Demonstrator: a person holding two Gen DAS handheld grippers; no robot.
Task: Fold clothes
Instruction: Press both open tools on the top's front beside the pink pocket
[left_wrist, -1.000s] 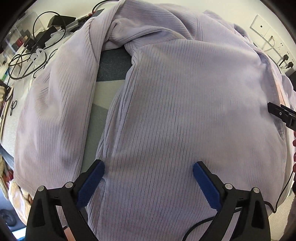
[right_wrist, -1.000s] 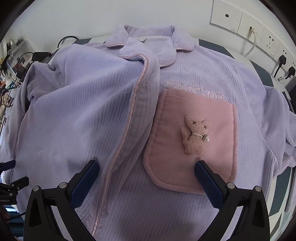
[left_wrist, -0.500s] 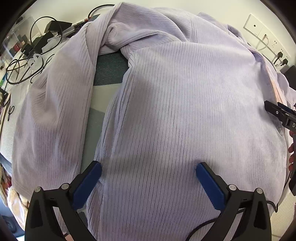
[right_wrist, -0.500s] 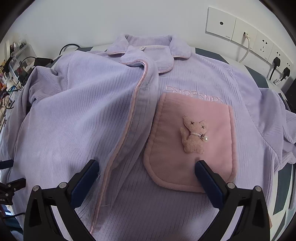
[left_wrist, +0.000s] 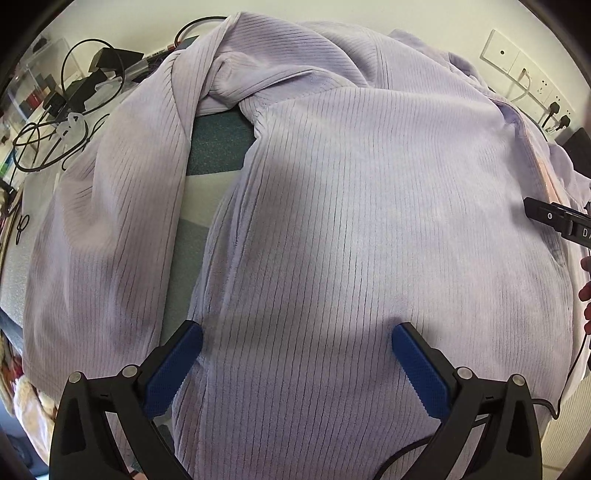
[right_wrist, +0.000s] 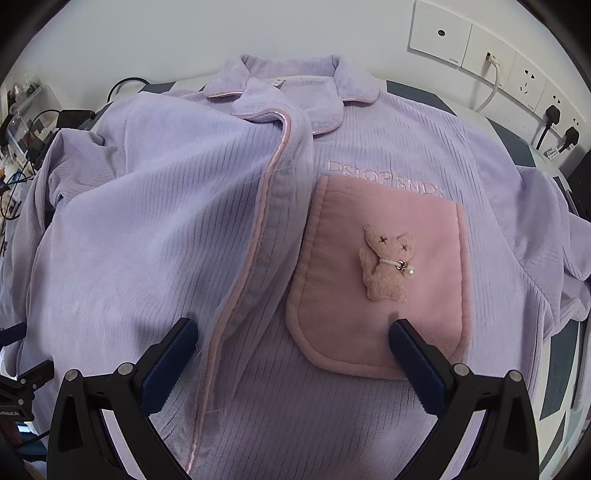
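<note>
White wall sockets (right_wrist: 491, 55) stood behind; the lilac pyjama top (right_wrist: 184, 229) lay spread, seemingly unfolded. Left gripper (left_wrist: 295, 363) and right gripper (right_wrist: 291, 354) hovered, fingers apart; a sleeve fold probably needed gripping.

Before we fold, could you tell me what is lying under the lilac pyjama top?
In the gap beside the sleeve, a dark green and white striped cloth shows beneath the pyjama top. How far it extends, and anything else underneath, is covered by the fabric.
</note>
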